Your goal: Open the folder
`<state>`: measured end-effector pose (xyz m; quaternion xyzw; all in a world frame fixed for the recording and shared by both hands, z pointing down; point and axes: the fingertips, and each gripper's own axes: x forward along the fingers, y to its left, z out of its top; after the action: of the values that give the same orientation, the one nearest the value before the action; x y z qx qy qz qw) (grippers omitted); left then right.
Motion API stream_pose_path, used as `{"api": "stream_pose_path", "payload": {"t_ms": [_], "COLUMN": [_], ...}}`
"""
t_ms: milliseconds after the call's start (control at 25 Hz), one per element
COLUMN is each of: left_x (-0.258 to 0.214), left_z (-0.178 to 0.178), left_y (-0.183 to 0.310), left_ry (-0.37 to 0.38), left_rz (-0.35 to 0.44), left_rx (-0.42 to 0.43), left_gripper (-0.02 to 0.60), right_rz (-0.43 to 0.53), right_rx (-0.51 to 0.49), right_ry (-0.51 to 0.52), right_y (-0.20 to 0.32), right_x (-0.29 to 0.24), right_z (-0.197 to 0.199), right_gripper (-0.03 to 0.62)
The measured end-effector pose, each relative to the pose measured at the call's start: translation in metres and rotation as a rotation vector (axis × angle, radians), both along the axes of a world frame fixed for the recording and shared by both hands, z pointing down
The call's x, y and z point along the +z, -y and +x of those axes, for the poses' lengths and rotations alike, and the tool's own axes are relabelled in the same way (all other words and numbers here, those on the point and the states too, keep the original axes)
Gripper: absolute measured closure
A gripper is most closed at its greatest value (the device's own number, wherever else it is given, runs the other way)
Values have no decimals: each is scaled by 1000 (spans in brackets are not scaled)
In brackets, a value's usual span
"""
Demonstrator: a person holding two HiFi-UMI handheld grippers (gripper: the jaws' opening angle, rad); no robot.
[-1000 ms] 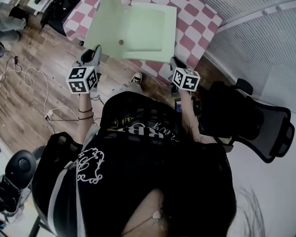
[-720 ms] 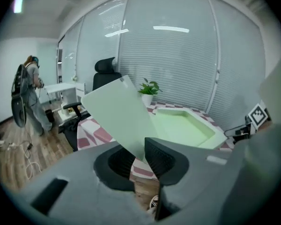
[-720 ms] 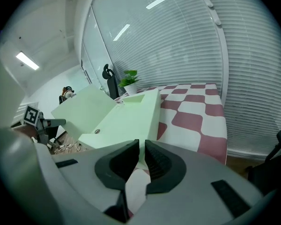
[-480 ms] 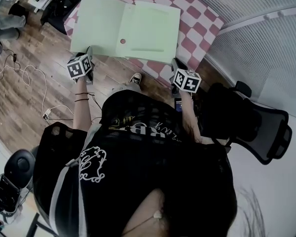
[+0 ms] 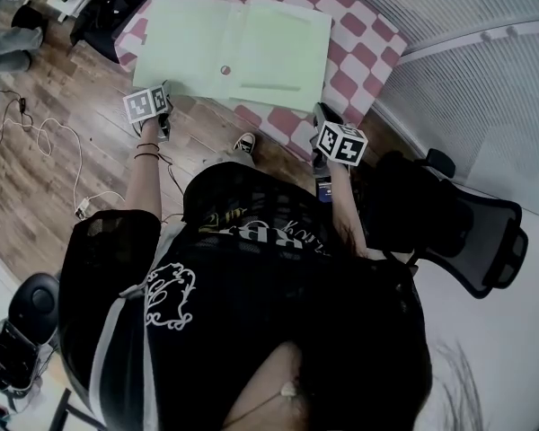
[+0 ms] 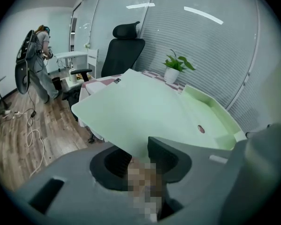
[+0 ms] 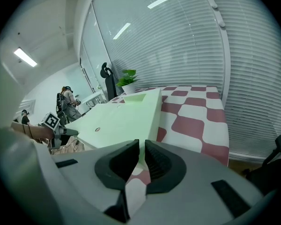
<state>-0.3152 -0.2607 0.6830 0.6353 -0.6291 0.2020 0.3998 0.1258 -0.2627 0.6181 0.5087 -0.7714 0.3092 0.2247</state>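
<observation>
The folder [image 5: 238,48] lies spread open, pale green inside up, on the table's red and white checked cloth [image 5: 364,39]. Its right half with the pocket rests flat on the cloth, and its left flap sticks out past the table edge over the wooden floor [image 5: 36,178]. A small round snap [image 5: 225,70] sits near the fold. My left tongs [image 5: 165,91] are at the near corner of that overhanging flap. Their jaws are parting, a clear gap between the pads, with the flap's edge reaching in between them but no longer pinched. My right tongs [image 5: 322,111] are at the folder's near right corner, jaws drawn almost together with only a thin slit, and the green corner is nipped in that slit. A potted plant [image 6: 175,64] stands at the far end of the table, and a black office chair [image 5: 467,232] is just to my right.
</observation>
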Motion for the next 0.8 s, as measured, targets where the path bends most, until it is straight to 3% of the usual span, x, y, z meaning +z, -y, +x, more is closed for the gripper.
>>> {"api": "stream_pose_path", "payload": {"t_ms": [120, 280, 520, 800], "left_x": [5, 2, -28, -77], "left_z": [-3, -3, -15, 3], "left_y": [0, 0, -7, -14], "left_ry": [-85, -142, -218, -261], "left_rz": [14, 58, 233, 378], "left_rx": [-20, -14, -100, -74], "left_gripper": [468, 462, 354, 344], "right_rz": [2, -2, -15, 49], "right_rx": [10, 33, 49, -36], "right_ry": [6, 20, 24, 62], "right_y": [0, 1, 1, -3], "right_x": [-1, 1, -1, -32], "right_z": [-1, 2, 3, -15], "right_gripper": [554, 554, 553, 551]}}
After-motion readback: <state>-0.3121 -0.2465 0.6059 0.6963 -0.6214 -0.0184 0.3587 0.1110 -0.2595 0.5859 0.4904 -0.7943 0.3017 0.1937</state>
